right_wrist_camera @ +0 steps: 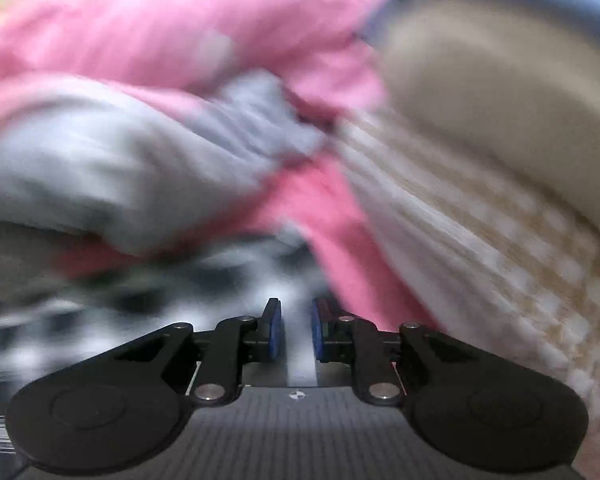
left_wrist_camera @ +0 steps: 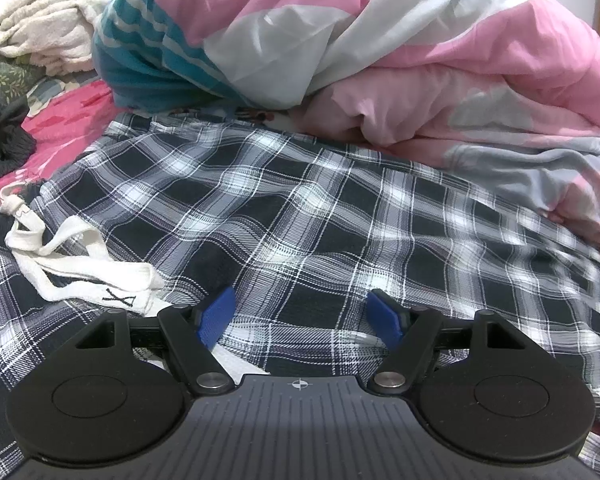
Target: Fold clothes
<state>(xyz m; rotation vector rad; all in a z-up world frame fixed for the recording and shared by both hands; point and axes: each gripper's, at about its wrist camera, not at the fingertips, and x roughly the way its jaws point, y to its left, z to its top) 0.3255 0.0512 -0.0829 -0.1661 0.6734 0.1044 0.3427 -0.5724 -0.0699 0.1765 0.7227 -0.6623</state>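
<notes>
A dark blue and white plaid garment [left_wrist_camera: 300, 216] lies spread over the bed, its white drawstring [left_wrist_camera: 80, 272] looped at the left. My left gripper [left_wrist_camera: 300, 316] hovers low over the plaid cloth, open, with nothing between its blue pads. The right wrist view is heavily blurred by motion. There my right gripper [right_wrist_camera: 297, 330] has its pads almost together, with a pale strip of the plaid garment [right_wrist_camera: 301, 364] pinched between them. More plaid cloth [right_wrist_camera: 100, 312] smears across the lower left of that view.
A bunched pink, grey and teal duvet [left_wrist_camera: 400, 60] rises right behind the garment. White fleece [left_wrist_camera: 40, 28] and a dark knit item [left_wrist_camera: 0, 140] lie at the far left on a pink floral sheet [left_wrist_camera: 68, 120]. A beige checked pillow [right_wrist_camera: 500, 160] fills the right of the right wrist view.
</notes>
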